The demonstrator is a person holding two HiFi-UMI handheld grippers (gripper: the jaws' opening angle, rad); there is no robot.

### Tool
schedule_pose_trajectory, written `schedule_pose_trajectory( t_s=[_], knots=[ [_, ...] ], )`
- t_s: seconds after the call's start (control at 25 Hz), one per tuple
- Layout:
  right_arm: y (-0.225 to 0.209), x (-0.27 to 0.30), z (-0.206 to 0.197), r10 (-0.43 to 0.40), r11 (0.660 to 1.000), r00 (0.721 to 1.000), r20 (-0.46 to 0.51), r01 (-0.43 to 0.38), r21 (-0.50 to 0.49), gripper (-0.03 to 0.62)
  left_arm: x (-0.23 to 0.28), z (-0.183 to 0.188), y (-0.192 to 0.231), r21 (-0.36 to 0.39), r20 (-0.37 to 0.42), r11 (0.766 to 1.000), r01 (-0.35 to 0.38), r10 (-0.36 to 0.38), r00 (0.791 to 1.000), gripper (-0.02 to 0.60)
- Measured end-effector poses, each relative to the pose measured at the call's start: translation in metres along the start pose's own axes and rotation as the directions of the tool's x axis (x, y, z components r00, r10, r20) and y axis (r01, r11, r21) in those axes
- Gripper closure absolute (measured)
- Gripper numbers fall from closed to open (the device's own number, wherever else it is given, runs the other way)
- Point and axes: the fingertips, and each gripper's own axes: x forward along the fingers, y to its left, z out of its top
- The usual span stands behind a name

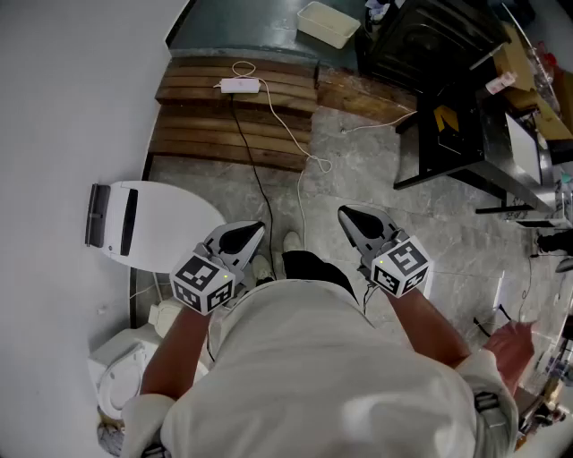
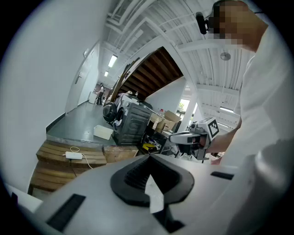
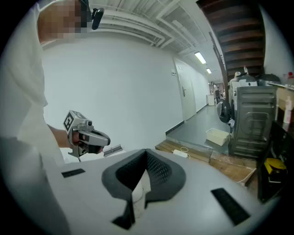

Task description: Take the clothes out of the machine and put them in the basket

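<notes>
I hold both grippers level at waist height over a grey stone floor. In the head view my left gripper [image 1: 252, 232] and right gripper [image 1: 348, 216] both taper to a closed point with nothing in them. The left gripper view shows its jaws [image 2: 148, 158] together and the right gripper [image 2: 177, 137] off to the side. The right gripper view shows the same of its own jaws [image 3: 146, 153], with the left gripper [image 3: 106, 139] beside it. Far ahead stands a washing machine [image 2: 111, 111] with a dark round door. A shallow white basket [image 1: 328, 23] lies on the floor near it. No clothes are in sight.
A wooden pallet [image 1: 237, 112] carries a white power adapter [image 1: 240, 86], whose cables trail across the floor. A white appliance [image 1: 148, 224] stands against the wall on my left. A black cabinet [image 1: 421, 40], a black stand [image 1: 466, 143] and cardboard boxes [image 2: 171, 117] crowd the right side.
</notes>
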Motion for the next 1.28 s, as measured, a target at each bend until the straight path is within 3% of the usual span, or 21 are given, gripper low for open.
schedule_pose_trajectory(
  t_s=[0.24,0.36,0.48,0.8,1.08,1.28],
  knots=[
    [-0.037,-0.001,0.004,-0.040,0.999,0.999,0.033,0.040,-0.001,0.591,0.041,0.014,-0.011,0.010,-0.028,0.999,0.035,-0.035,0.999,0.583],
    [-0.068,-0.003,0.003,-0.057,0.997,0.997,0.056,0.053,0.062,0.590,0.066,0.026,-0.009,0.027,-0.060,0.999,0.034,-0.032,0.998,0.583],
    [-0.092,-0.003,0.005,-0.051,0.998,0.996,0.072,0.048,0.052,0.589,0.090,0.041,-0.009,0.040,-0.068,0.999,0.028,-0.025,0.997,0.583],
    [-0.159,0.017,0.010,-0.112,0.990,0.989,0.098,0.103,0.093,0.363,0.131,0.062,-0.004,0.068,-0.093,0.998,0.010,-0.004,0.996,0.583],
    [-0.199,0.059,0.035,-0.175,0.979,0.977,0.122,0.160,0.126,0.350,0.145,0.077,0.042,0.022,-0.097,1.000,0.020,-0.018,0.995,0.583],
    [-0.223,0.111,0.068,-0.218,0.972,0.971,0.094,0.208,0.108,0.350,0.151,0.112,0.106,0.025,-0.055,0.997,0.067,-0.066,0.996,0.583]
  ],
)
